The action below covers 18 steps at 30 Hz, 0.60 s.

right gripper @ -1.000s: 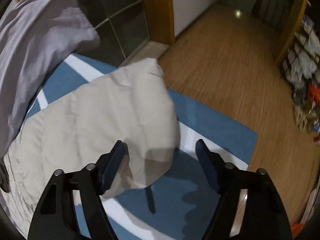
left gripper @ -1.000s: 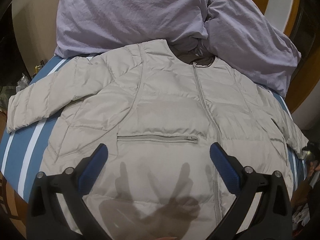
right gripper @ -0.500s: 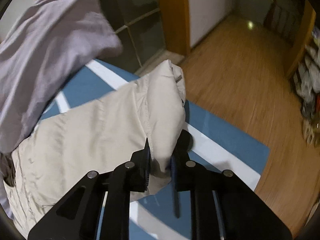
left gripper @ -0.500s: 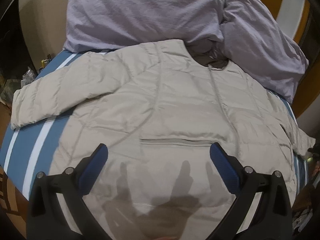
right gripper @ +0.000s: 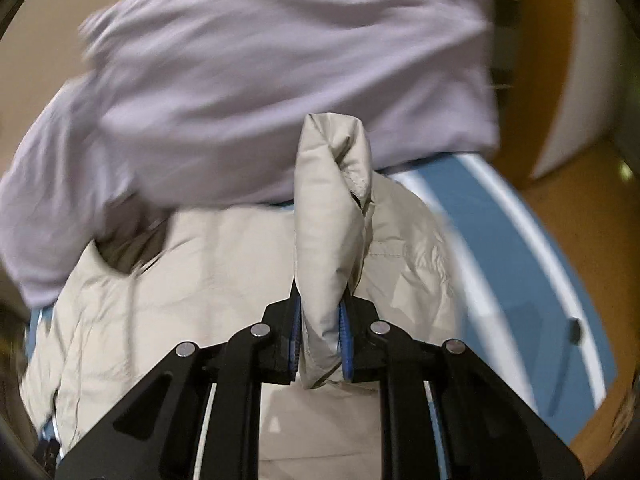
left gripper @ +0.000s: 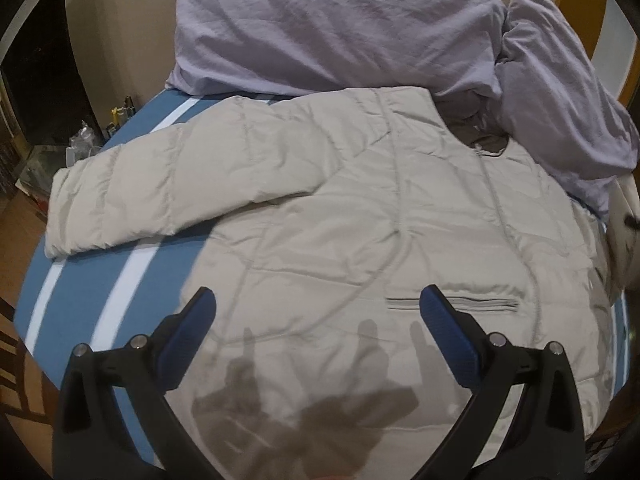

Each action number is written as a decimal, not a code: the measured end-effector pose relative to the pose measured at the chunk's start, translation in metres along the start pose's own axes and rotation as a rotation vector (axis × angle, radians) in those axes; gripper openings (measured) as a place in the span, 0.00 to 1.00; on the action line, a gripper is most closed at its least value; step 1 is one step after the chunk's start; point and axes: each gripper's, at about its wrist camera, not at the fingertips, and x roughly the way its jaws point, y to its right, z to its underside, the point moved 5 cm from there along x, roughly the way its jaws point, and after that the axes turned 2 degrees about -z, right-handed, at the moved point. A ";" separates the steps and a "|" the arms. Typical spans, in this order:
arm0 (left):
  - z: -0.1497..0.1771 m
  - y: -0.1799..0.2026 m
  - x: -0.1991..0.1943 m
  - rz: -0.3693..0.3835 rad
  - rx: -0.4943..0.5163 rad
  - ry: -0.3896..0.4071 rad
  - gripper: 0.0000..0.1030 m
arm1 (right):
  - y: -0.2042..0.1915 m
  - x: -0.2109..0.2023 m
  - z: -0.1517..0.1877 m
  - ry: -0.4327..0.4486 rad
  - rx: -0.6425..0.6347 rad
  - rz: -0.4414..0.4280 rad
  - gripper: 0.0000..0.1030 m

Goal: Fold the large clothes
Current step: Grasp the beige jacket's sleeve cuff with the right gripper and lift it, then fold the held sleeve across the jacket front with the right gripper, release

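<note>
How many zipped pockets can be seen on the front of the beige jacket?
1. The zipped pocket lies low on the jacket, just left of the centre zip in the left wrist view. A matching one on the other side may be hidden.

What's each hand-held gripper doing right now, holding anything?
Left hand-held gripper: open, empty, above the beige jacket.
Right hand-held gripper: shut on the jacket's sleeve cuff, lifted over the jacket.

Right claw [right gripper: 320,340] (blue-padded) tight on beige jacket sleeve [right gripper: 332,216]
</note>
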 end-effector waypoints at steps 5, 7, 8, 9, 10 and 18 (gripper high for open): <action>-0.003 -0.014 0.003 -0.020 0.002 0.001 0.98 | -0.075 0.031 0.023 -0.084 -0.113 -0.054 0.16; -0.002 -0.019 0.004 -0.022 -0.005 -0.001 0.98 | -0.101 0.039 0.033 -0.111 -0.145 -0.086 0.16; -0.001 -0.021 0.005 -0.023 -0.008 -0.002 0.98 | -0.116 0.042 0.038 -0.122 -0.162 -0.100 0.16; -0.001 -0.023 0.005 -0.024 -0.011 -0.005 0.98 | -0.132 0.045 0.043 -0.136 -0.182 -0.119 0.16; 0.000 -0.025 0.006 -0.027 -0.014 -0.007 0.98 | -0.142 0.046 0.047 -0.143 -0.193 -0.132 0.16; 0.001 -0.039 0.006 -0.042 -0.031 -0.010 0.98 | -0.223 0.052 0.071 -0.194 -0.277 -0.220 0.16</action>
